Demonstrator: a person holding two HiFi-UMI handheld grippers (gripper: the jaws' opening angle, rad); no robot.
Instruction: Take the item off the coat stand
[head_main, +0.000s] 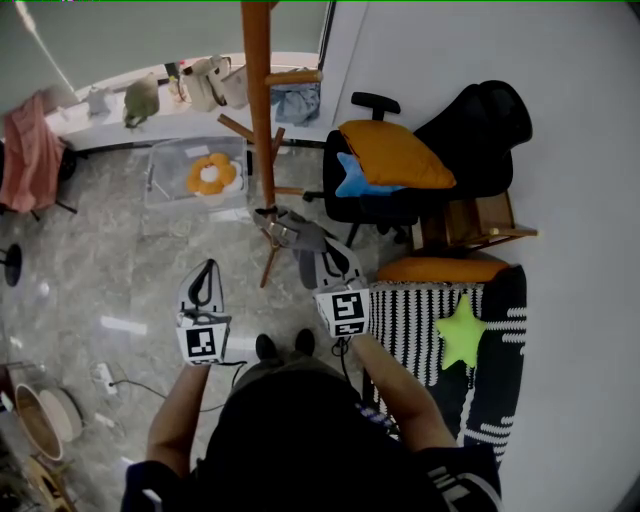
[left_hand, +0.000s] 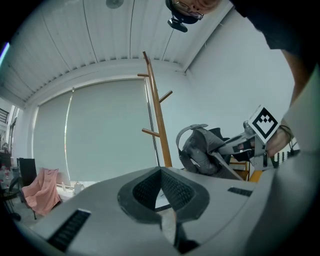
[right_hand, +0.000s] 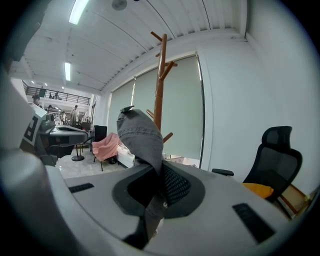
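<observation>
Stand (head_main: 257, 100) rises just beyond the tongs, chair (head_main: 480, 125) beside it. Right tongs (right_hand: 159, 170) clenched on grey cap (right_hand: 140, 135); left tongs (left_hand: 160, 172) closed, empty.

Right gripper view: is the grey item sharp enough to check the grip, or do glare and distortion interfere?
Right gripper view: grey item sharp and evenly lit, pinched in the right gripper; fisheye bends the wall and blackens the corners; ceiling light glares, well above the jaws. Head view: dimmer, item small.
</observation>
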